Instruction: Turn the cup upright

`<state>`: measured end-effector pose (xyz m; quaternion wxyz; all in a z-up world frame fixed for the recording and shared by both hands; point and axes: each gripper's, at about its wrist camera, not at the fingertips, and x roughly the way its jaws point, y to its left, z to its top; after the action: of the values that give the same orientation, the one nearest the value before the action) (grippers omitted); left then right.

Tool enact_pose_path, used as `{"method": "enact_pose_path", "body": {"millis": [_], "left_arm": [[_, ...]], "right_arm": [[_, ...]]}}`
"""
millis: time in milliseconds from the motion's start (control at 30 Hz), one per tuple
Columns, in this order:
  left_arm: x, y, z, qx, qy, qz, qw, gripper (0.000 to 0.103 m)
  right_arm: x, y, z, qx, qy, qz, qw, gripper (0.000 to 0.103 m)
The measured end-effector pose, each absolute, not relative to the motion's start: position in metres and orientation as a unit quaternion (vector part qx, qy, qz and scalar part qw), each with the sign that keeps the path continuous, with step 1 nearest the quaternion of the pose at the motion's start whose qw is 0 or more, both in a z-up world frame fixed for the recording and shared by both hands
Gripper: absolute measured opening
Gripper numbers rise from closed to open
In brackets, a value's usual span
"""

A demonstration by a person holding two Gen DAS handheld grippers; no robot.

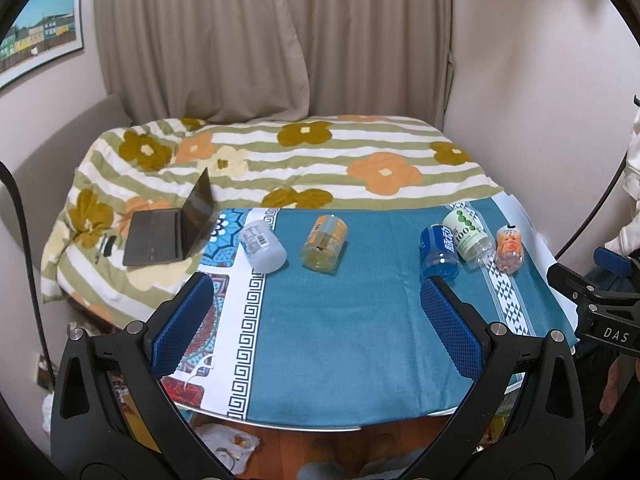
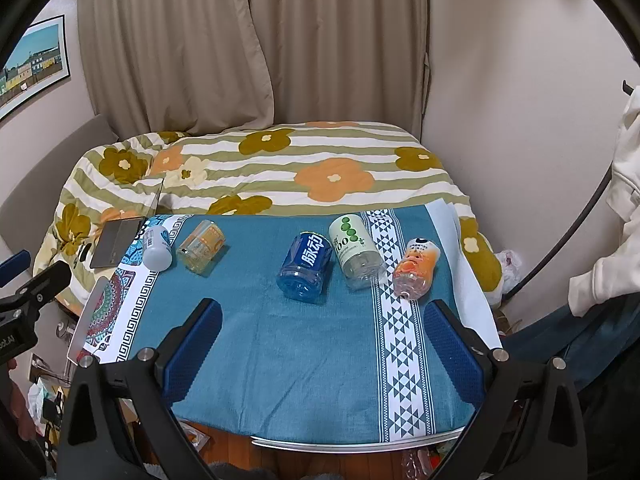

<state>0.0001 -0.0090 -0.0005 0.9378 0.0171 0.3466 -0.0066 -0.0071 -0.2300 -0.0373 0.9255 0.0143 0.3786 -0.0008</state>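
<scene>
Lying toppled across blue tablecloth (image 2: 280,340) before a flowered bed, five cups (image 2: 306,266) all waiting on their sides, none yet righted, with left gripper (image 1: 316,312) and right gripper (image 2: 322,336) hovering short of them, fingers spread apart, gripping nothing.

Right gripper (image 2: 322,318): jaws wide apart, empty.
Table (image 2: 280,344): five cups on their sides.
Blue cup (image 2: 306,266): centre.

"脉动" on blue bottle (image 2: 306,266), "100" on green-dotted bottle (image 2: 354,250), "DAS" on right gripper's black body (image 1: 616,334)
</scene>
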Motion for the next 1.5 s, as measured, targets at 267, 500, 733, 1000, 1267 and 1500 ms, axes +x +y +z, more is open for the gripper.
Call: {"method": "enact_pose_path", "body": {"millis": [267,500,733,1000,1267,1500], "left_arm": [[-0.0011,-0.0060,0.0010,0.011,0.345,-0.004,0.938,0.103],[-0.0004,-0.0045,0.0021,0.011,0.345,-0.004,0.938,0.103],[-0.0013,-0.0030,0.0037,0.010,0.345,-0.005,0.938,0.103],[-0.0008,-0.0035,0.0038,0.010,0.346,-0.004,0.938,0.103],[-0.0012,-0.0033,0.0036,0.010,0.346,-0.004,0.938,0.103],[-0.0024,-0.0038,0.0041,0.010,0.347,-0.004,0.938,0.103]], "right_arm": [[-0.0077,-0.2277,-0.0390,0.012,0.379,0.000,0.925,0.101],[-0.0070,-0.2275,-0.0386,0.014,0.378,0.002,0.926,0.101],[-0.0075,-0.2286,-0.0375,0.015,0.378,0.002,0.926,0.101],[-0.0059,-0.2311,-0.0372,0.016,0.379,0.003,0.925,0.101],[-0.0059,-0.2310,-0.0374,0.015,0.379,0.003,0.925,0.101],[-0.0058,-0.2318,-0.0375,0.015,0.379,0.003,0.925,0.101]]}}
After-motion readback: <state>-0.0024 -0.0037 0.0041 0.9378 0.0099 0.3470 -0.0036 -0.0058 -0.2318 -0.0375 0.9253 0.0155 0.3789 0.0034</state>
